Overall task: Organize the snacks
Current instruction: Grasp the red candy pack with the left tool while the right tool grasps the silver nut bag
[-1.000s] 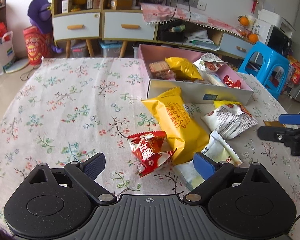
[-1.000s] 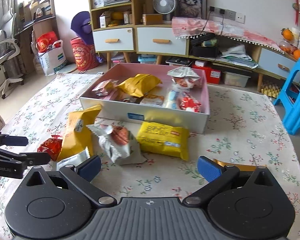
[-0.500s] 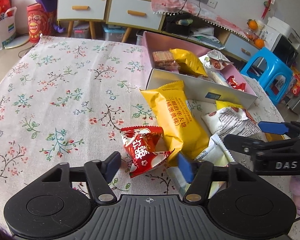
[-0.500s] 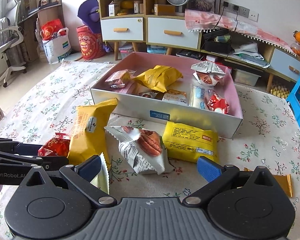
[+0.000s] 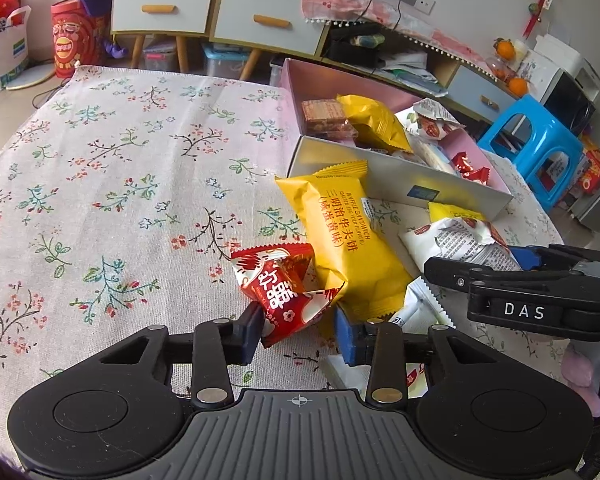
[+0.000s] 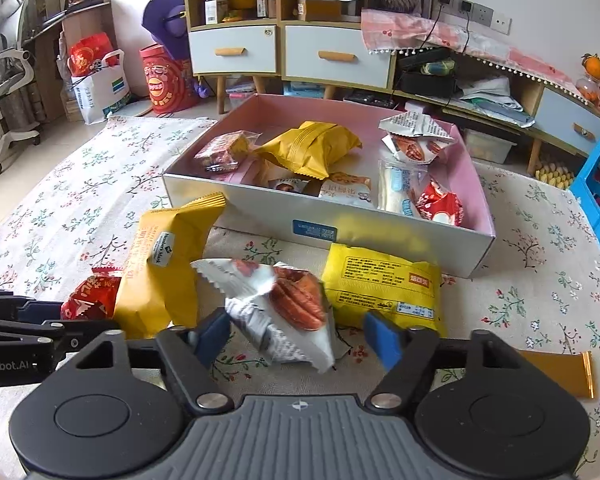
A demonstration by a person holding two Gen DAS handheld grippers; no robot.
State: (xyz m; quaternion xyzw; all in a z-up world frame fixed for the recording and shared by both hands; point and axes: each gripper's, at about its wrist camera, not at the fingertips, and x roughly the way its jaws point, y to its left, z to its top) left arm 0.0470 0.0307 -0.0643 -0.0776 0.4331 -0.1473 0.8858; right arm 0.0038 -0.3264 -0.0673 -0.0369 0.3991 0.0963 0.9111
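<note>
A red candy packet (image 5: 284, 288) lies on the flowered tablecloth between the jaws of my left gripper (image 5: 299, 336). Those jaws are closing: the left pad touches the packet's lower corner and the right pad is a small gap away. The red packet leans on a yellow waffle-sandwich packet (image 5: 340, 232). My right gripper (image 6: 298, 340) straddles a white pecan packet (image 6: 284, 312). Its jaws are closing too, with the pads still off the wrapper. A flat yellow packet (image 6: 380, 284) lies just beyond. The pink-lined box (image 6: 260, 208) behind holds several snacks.
A white sachet (image 5: 420, 304) lies under the yellow packet's near end. A gold strip (image 6: 556, 368) lies on the cloth at the right. A blue stool (image 5: 540, 148) stands past the table's right edge. Drawers and shelves (image 6: 284, 52) line the far wall.
Both pairs of jaws have narrowed from wide open. The left gripper has closed in around the red packet. The right gripper has moved forward over the pecan packet.
</note>
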